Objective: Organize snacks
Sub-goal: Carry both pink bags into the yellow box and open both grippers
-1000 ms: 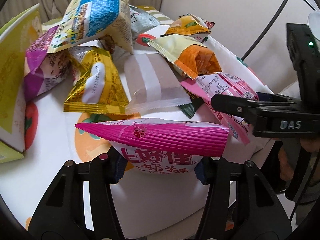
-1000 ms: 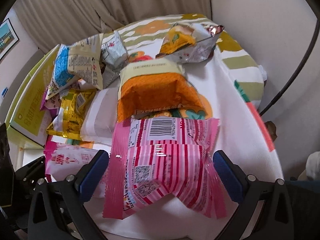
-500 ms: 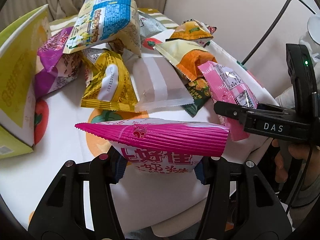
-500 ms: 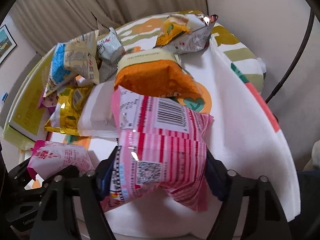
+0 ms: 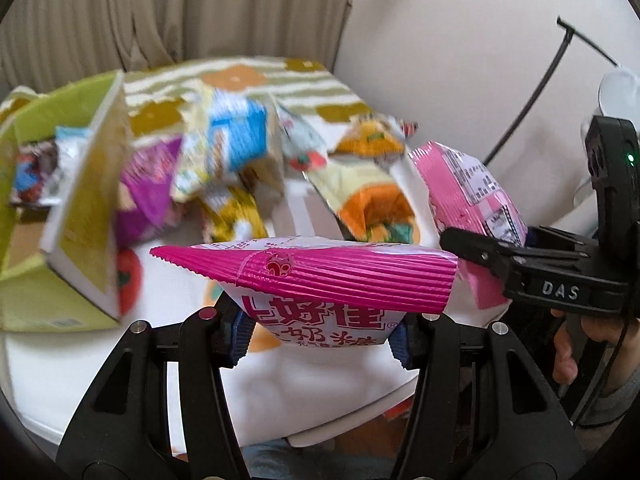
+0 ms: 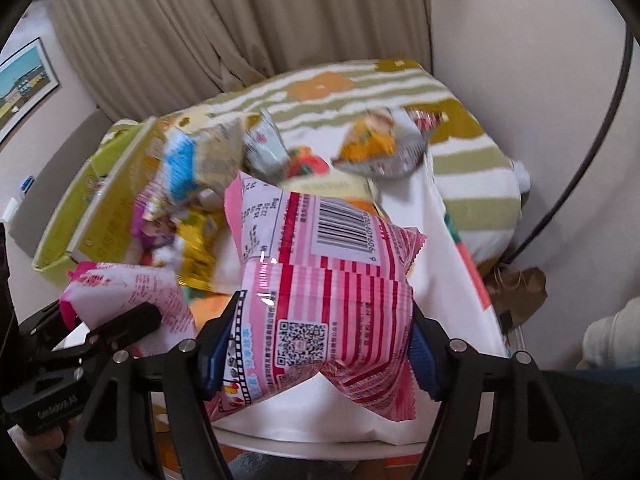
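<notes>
Two grippers each pinch one bag: left gripper (image 5: 320,338) a magenta-topped white packet (image 5: 316,280), right gripper (image 6: 316,354) a pink-striped packet (image 6: 324,280); perhaps seven blurred bags behind.

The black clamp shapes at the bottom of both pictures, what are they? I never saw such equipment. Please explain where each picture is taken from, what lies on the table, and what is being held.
They are hand-held grippers, not a robot: a person holds one in each hand, and a camera on each looks forward along its two fingers.

The left camera shows the left gripper shut on a magenta-topped candy bag. The right camera shows the right gripper shut on a pink striped snack bag. Each camera also catches the other gripper at its side.

Beyond them, a table with a patterned tablecloth carries a pile of snack bags, blurred. A green cardboard box stands at its left, some packets inside.
</notes>
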Motion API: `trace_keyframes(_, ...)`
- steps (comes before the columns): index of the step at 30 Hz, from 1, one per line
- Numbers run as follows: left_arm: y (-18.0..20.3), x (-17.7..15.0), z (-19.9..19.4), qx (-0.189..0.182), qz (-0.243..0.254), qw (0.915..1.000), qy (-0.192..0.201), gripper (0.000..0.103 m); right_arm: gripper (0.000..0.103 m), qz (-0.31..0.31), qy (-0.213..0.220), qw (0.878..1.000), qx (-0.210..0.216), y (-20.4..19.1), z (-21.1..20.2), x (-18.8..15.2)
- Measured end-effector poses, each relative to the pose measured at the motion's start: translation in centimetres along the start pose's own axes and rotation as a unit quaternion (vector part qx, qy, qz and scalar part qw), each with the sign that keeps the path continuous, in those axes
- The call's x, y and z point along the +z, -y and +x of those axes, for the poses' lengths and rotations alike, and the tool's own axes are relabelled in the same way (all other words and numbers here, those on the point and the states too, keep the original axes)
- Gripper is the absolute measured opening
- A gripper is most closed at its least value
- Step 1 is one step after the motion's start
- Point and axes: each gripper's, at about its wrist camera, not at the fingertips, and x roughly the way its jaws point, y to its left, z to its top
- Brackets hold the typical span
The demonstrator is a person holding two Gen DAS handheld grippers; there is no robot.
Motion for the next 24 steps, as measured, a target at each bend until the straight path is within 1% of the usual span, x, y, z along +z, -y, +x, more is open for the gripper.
trace_keyframes(4,-0.9,1.9,-3.7,0.025,-0.012,0.9990,0.034,0.051,0.068,-0.029,0.016,0.999,0.015,-2.1,-2.3,1.8)
trace_keyframes(9,-3.5,4.2,-7.9,0.064,-0.027,0.9952,0.068,0.051,0.068,-0.059,0.036,0.996,0.048,-5.6,-3.9,4.0)
trace_keyframes(12,-6.1,5.5,-10.0,0.089,-0.034,0.9920,0.083,0.051,0.068,-0.081,0.047,0.993,0.066,-8.5,-4.4,5.5)
trace_keyframes(15,-9.6,6.6,-11.9,0.109,-0.046,0.9888,0.092,0.051,0.068,-0.097,0.057,0.990,0.083,-11.6,-4.6,7.0)
trace_keyframes(20,-15.9,7.9,-13.0,0.139,-0.065,0.9849,0.079,0.051,0.068,-0.120,0.063,0.985,0.108,-17.1,-3.5,9.1)
trace_keyframes(24,-21.2,8.2,-12.5,0.160,-0.081,0.9827,0.045,0.051,0.068,-0.126,0.056,0.982,0.126,-21.3,-1.5,10.7)
